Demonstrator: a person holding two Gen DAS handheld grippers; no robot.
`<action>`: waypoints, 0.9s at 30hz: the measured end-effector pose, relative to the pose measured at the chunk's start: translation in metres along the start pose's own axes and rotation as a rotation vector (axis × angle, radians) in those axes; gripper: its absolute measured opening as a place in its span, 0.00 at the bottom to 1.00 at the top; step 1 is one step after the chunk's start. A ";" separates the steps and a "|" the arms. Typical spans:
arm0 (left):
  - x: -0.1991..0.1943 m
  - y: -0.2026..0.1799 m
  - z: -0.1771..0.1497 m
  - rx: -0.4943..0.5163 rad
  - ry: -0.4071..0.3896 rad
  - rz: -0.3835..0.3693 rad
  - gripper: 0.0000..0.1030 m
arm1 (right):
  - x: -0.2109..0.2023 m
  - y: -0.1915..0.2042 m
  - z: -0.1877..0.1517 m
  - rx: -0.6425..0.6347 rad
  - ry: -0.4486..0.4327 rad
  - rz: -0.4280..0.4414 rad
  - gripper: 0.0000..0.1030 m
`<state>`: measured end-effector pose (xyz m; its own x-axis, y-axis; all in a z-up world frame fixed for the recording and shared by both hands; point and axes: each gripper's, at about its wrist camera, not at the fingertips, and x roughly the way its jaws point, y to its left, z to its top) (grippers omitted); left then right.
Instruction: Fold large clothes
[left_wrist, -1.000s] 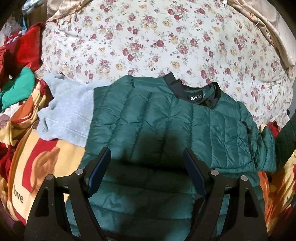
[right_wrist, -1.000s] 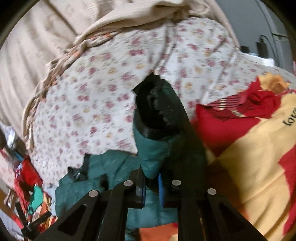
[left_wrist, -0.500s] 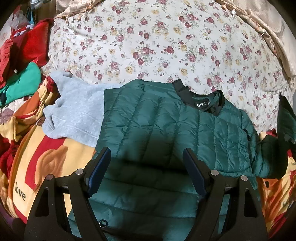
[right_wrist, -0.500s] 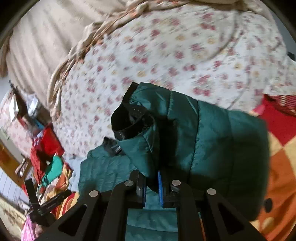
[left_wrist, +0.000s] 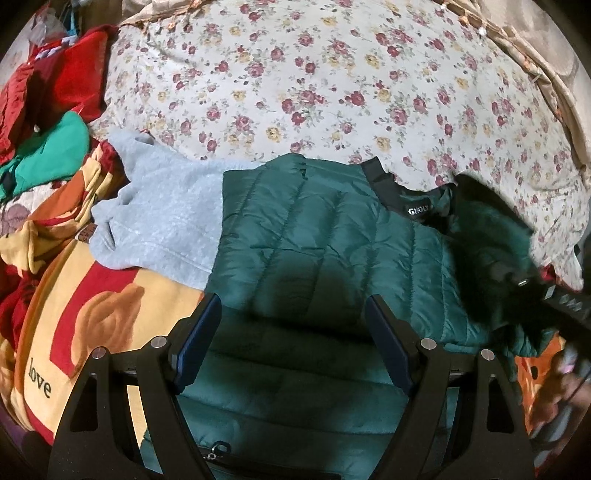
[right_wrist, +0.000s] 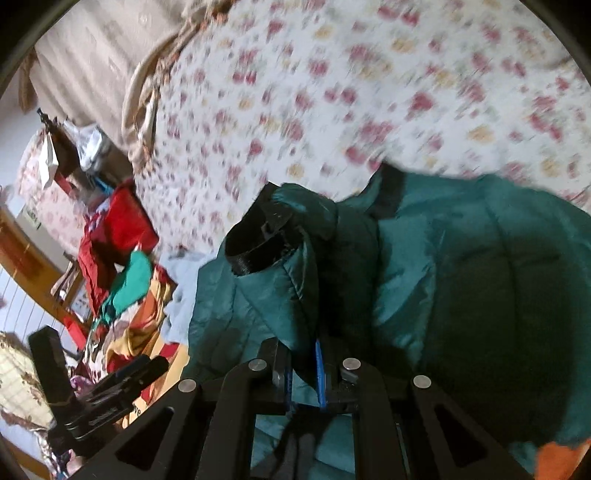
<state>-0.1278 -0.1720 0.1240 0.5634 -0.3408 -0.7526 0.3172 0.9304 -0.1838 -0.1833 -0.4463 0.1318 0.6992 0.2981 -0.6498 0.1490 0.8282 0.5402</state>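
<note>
Right gripper clamped on a sleeve of the green puffer jacket, black cuff raised and open toward the camera. Rest of the jacket spread on the floral quilt, blurred. At lower left, the left gripper, with a heap of red and green clothes behind it.

Floral quilt beyond the green jacket: bare, open passage. Left side blocked by grey sweater touching the jacket, then heaped red and green clothes. Near left, patterned blanket lies flat, passable. Lifted sleeve crowds the right.
</note>
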 end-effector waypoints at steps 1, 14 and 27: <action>0.000 0.002 0.000 -0.008 0.000 -0.003 0.78 | 0.007 0.000 -0.001 0.005 0.012 0.005 0.09; 0.008 0.006 0.002 -0.104 0.035 -0.102 0.78 | 0.033 0.025 -0.023 -0.097 0.099 -0.054 0.64; 0.044 -0.062 0.011 -0.016 0.103 -0.156 0.78 | -0.131 -0.047 -0.041 -0.034 -0.094 -0.206 0.70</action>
<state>-0.1139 -0.2460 0.1088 0.4264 -0.4664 -0.7750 0.3823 0.8694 -0.3129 -0.3100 -0.5046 0.1698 0.7189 0.0772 -0.6909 0.2727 0.8828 0.3824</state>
